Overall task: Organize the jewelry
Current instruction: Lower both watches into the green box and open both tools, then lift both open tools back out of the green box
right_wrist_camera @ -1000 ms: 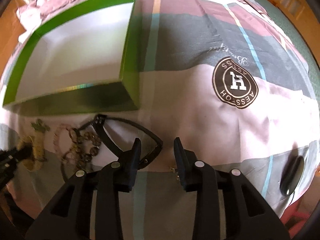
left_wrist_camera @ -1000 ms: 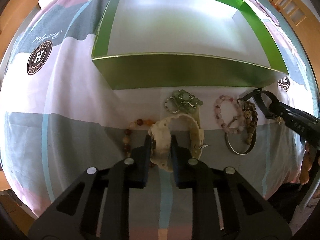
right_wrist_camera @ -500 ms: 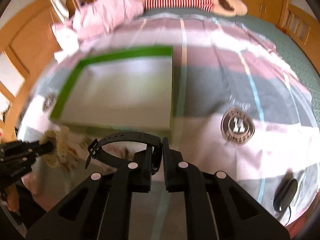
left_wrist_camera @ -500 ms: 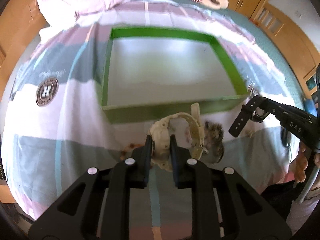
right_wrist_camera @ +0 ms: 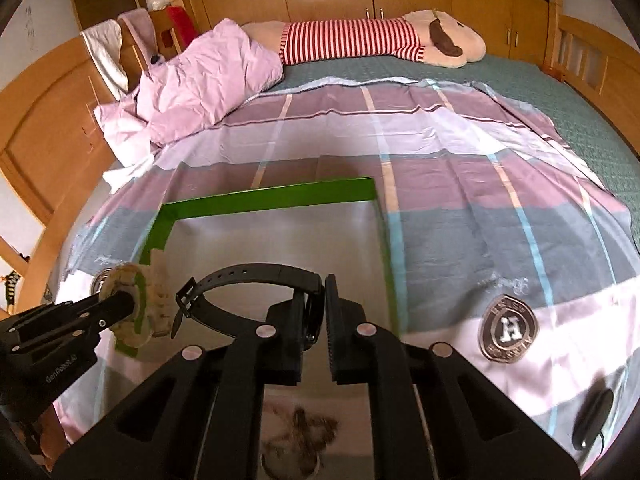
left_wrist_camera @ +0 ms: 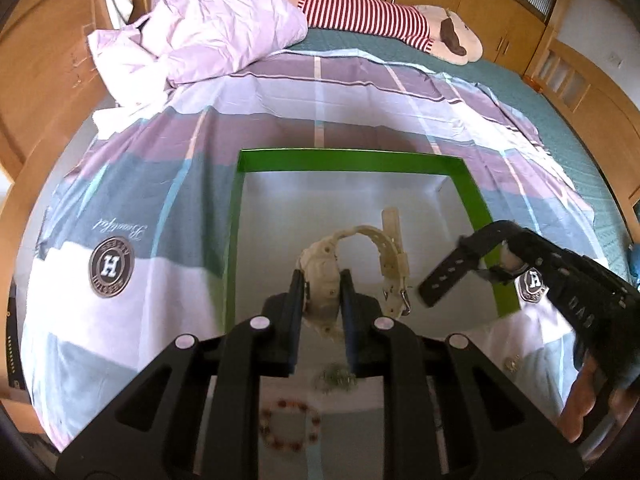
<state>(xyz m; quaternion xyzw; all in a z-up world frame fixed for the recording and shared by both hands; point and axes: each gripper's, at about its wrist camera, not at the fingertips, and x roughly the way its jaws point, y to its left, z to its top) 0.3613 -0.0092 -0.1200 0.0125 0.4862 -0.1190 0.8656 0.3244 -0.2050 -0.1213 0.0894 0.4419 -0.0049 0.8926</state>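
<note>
My left gripper [left_wrist_camera: 321, 292] is shut on a cream watch [left_wrist_camera: 362, 252] and holds it in the air over the open green box [left_wrist_camera: 352, 160]. My right gripper [right_wrist_camera: 313, 308] is shut on a black watch [right_wrist_camera: 256, 276] and holds it above the same box [right_wrist_camera: 264, 200]. In the left wrist view the black watch [left_wrist_camera: 452, 276] hangs at the right, over the box's right wall. In the right wrist view the cream watch [right_wrist_camera: 136, 304] hangs at the left, over the box's left wall. Below my fingers a bead bracelet [left_wrist_camera: 290, 426] and a green piece [left_wrist_camera: 335, 378] lie on the bedsheet.
The box sits on a plaid bedsheet [left_wrist_camera: 132, 184] with round logo patches [right_wrist_camera: 507, 330]. A pink quilt [left_wrist_camera: 208, 36] and a striped plush toy [right_wrist_camera: 372, 40] lie at the far end. More bracelets [right_wrist_camera: 298, 436] lie near the front edge. A black oval object [right_wrist_camera: 592, 420] lies at the right.
Both grippers have lifted their watches off the sheet and moved them forward over the box. The right gripper shut on the black watch one second ago.
</note>
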